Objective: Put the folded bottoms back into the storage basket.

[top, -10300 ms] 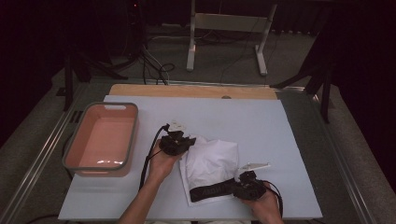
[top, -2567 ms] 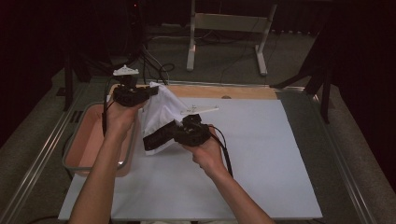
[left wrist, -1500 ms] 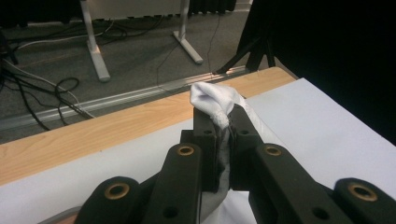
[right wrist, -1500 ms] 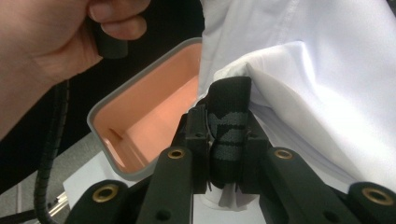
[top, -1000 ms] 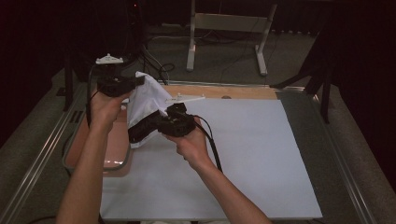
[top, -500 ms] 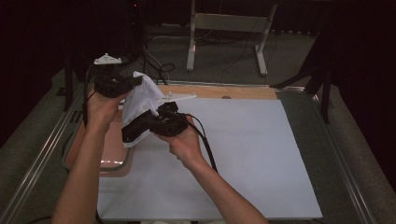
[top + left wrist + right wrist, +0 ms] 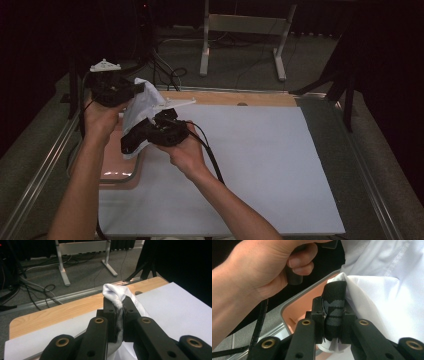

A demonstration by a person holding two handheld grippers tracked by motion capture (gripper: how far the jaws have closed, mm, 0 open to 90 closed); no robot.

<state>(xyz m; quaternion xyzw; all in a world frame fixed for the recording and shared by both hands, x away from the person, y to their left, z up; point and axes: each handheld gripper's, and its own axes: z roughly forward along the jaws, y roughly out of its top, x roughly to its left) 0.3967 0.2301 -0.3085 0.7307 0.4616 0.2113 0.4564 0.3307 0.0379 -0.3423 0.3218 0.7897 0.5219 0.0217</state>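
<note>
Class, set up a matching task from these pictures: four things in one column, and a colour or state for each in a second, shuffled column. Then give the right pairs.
Things:
1. left claw
2. right claw
3. tray
4. table sheet

States:
A. pink inside, grey rim
B. shut on the garment's black waistband
C. plain white, lying flat
D. shut on white cloth, held up

Pairs: 1-D, 2-B, 3-A, 4-C

Your forearms are bare, no sleeves. Each black two-jaw gripper, left (image 7: 141, 89) and right (image 7: 131, 145), has brass-ringed pivot holes and a black cable; the left carries a grey three-cornered plate.
</note>
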